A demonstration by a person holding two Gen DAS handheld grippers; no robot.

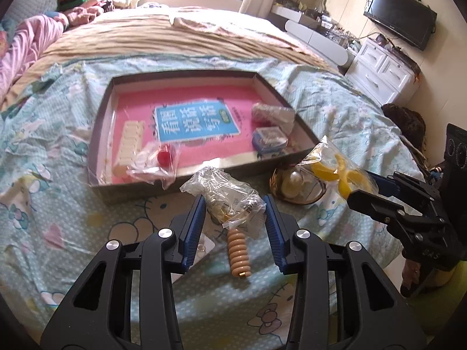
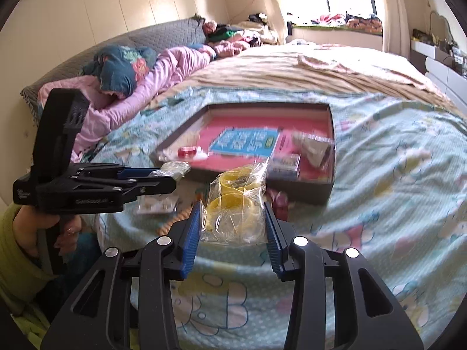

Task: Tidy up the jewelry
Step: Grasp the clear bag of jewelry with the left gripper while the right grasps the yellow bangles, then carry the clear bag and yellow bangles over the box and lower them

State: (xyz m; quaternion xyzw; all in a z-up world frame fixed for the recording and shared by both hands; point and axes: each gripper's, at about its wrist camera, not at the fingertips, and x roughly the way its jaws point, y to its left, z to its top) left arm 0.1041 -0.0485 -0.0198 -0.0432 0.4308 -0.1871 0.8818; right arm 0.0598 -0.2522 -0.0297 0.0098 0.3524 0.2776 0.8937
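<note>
A shallow dark box [image 1: 102, 134] with a pink floor lies on the bed; it also shows in the right wrist view [image 2: 331, 134]. My left gripper [image 1: 233, 201] is shut on a crumpled clear bag of jewelry [image 1: 230, 198], just in front of the box. A beige beaded bracelet [image 1: 239, 256] lies under it. My right gripper [image 2: 232, 207] is shut on a clear bag of yellow bangles [image 2: 236, 201], which also shows in the left wrist view [image 1: 335, 169]. Inside the box are a bag with a red piece [image 1: 157, 160], a white pill organizer [image 1: 130, 143], a blue case [image 1: 268, 140] and a wrapped bundle [image 1: 273, 113].
A pearl in a gold hoop [image 1: 294, 186] lies on the sheet right of the box. A small white card [image 1: 204, 248] lies by my left finger. Pink bedding [image 2: 163, 70] is piled far left. A white dresser [image 1: 382, 70] stands right of the bed.
</note>
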